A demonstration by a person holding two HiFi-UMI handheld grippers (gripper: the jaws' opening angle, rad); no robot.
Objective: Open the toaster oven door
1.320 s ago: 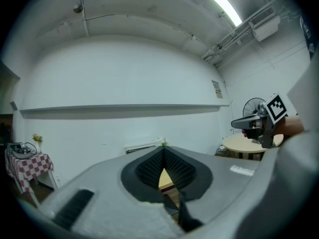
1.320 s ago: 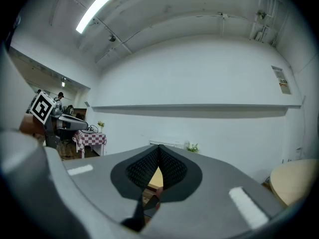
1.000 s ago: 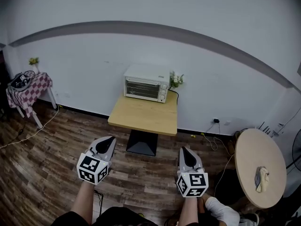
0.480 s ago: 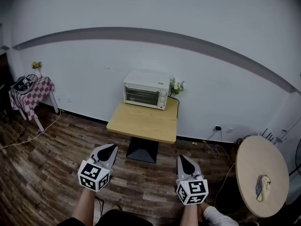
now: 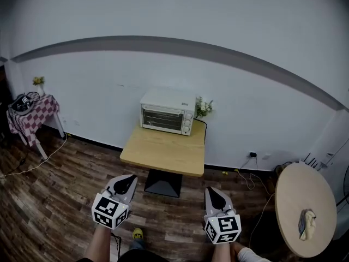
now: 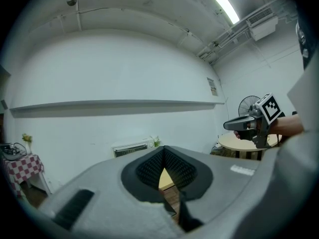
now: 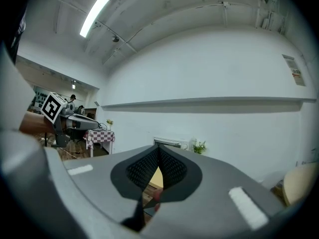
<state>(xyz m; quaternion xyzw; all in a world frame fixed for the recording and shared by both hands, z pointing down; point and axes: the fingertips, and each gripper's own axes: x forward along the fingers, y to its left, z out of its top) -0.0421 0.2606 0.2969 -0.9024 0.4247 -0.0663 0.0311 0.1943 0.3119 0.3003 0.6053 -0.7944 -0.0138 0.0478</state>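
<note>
A white toaster oven (image 5: 167, 111) stands at the back of a small wooden table (image 5: 163, 153) against the white wall, its glass door closed. It shows small in the left gripper view as the toaster oven (image 6: 131, 149) and in the right gripper view as the toaster oven (image 7: 169, 143). My left gripper (image 5: 127, 183) and right gripper (image 5: 215, 196) hang low in the head view, well short of the table. Both are shut with nothing between the jaws. Each gripper points toward the oven.
A round wooden table (image 5: 304, 209) with a crumpled cloth (image 5: 308, 221) stands at the right. A small table with a checked cloth (image 5: 30, 111) stands at the far left. Cables (image 5: 32, 164) trail over the dark wood floor. A potted plant (image 5: 203, 107) sits beside the oven.
The head view has shifted back slightly, so the oven and table sit lower in the frame. Both grippers have dropped a little toward the bottom edge and remain shut.
</note>
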